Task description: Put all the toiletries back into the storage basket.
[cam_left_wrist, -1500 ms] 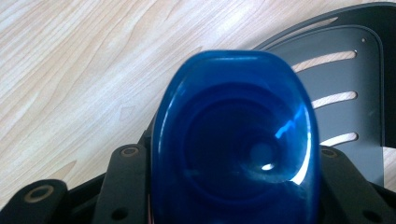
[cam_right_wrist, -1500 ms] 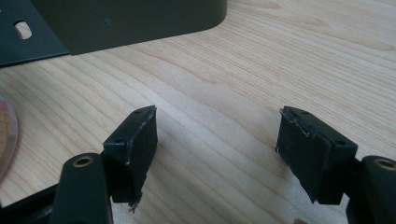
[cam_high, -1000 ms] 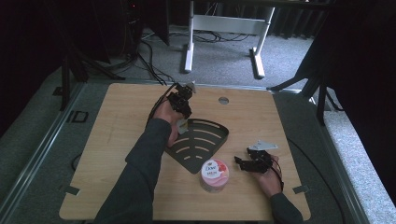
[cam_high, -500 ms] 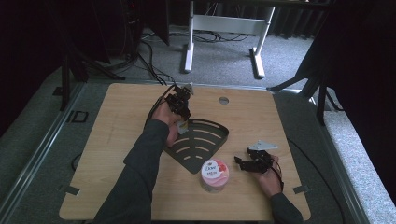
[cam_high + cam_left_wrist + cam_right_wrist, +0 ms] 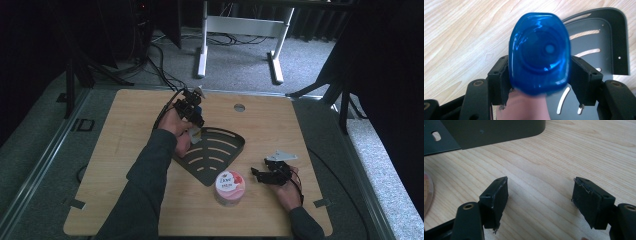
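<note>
while the pale wood-grain table (image 5: 125,150) is lying flat under everything, a dark fan-shaped slotted metal tray (image 5: 220,152) is sitting at its middle, with a round pink-lidded tub (image 5: 229,187) near its front corner. the left gripper (image 5: 539,75) is clenching a glossy blue plastic bottle (image 5: 539,52), probably base-up, long axis pointing along the jaws, over the tray's back edge. the right gripper (image 5: 540,202) is resting with jaws spread, gripping nothing.
</note>
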Motion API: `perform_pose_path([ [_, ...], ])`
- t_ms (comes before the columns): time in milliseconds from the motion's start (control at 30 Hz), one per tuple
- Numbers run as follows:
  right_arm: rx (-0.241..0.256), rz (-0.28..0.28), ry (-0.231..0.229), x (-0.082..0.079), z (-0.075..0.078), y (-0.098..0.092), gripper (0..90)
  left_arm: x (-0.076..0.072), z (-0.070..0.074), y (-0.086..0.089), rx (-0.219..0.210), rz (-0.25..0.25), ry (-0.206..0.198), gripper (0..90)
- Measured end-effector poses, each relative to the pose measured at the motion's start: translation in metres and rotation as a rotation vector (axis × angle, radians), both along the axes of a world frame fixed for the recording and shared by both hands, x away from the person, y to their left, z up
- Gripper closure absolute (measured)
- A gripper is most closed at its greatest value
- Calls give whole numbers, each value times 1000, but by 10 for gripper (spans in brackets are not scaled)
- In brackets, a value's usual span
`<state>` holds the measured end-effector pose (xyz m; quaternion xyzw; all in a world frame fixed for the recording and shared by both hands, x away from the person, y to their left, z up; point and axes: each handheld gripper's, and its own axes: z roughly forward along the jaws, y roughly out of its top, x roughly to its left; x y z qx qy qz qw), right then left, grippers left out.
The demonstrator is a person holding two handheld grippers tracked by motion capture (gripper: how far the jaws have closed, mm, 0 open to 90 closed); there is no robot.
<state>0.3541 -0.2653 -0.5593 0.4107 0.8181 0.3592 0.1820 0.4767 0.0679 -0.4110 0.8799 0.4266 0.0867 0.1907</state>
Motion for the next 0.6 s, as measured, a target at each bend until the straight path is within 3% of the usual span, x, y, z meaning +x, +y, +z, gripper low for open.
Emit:
perform_pose_path([
  [200, 1, -1, 2, 0, 0, 0, 287, -10, 9, 3, 4, 10, -26, 393],
  [333, 0, -1, 1, 0, 0, 0, 287, -17, 17, 8, 10, 21, -75, 394],
  [400, 1, -1, 2, 0, 0, 0, 287, -23, 23, 12, -6, 13, -111, 394],
  [533, 1, 0, 1, 0, 0, 0, 287, -32, 29, 13, -22, 3, -145, 417],
  [600, 1, -1, 1, 0, 0, 0, 287, -40, 30, 14, -57, -6, -171, 430],
])
